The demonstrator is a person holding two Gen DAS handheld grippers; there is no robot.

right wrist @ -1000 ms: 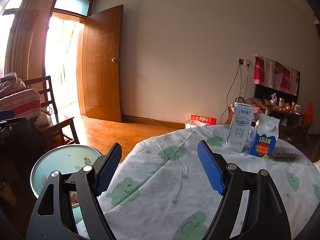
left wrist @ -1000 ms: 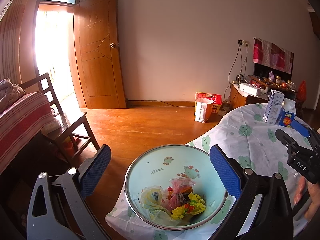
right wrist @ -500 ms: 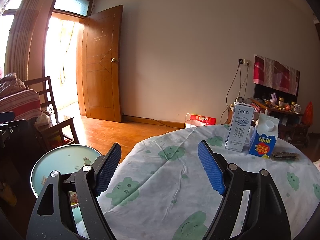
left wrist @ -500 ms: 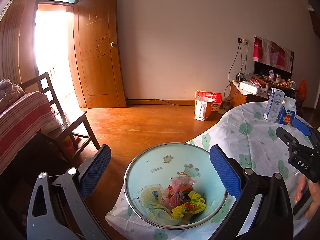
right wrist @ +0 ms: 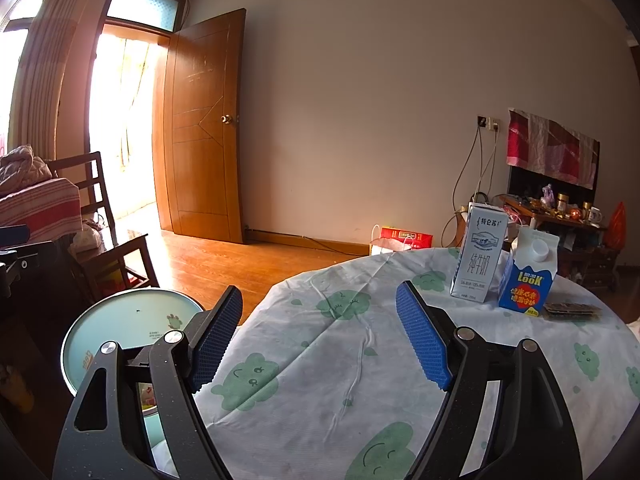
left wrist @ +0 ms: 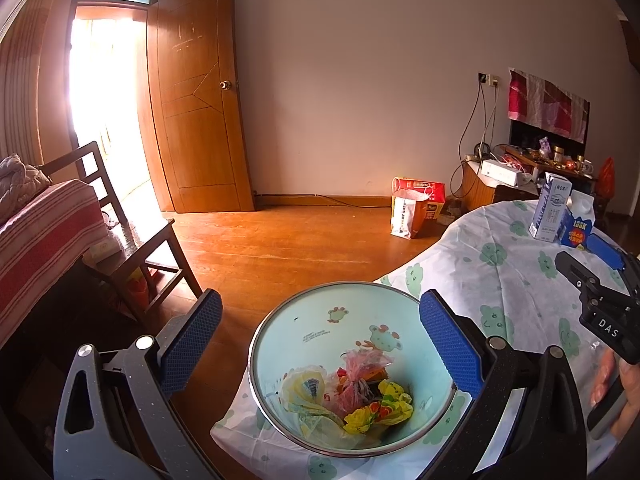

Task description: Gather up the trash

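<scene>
A pale blue enamel basin sits at the table's left edge and holds crumpled plastic wrappers. My left gripper is open and empty, hovering above the basin. The basin also shows in the right wrist view. My right gripper is open and empty above the tablecloth. A tall white milk carton and a blue LOOK carton stand upright at the far side of the table. A dark flat wrapper lies beside the blue carton. The right gripper's body shows in the left wrist view.
The round table has a white cloth with green cloud faces. A wooden chair and a striped bed stand at the left. Paper bags sit on the wooden floor by the wall. A cluttered cabinet stands behind the table.
Both grippers have stayed open and almost still. The left wrist view has shifted very slightly, so the cartons appear a little lower.
</scene>
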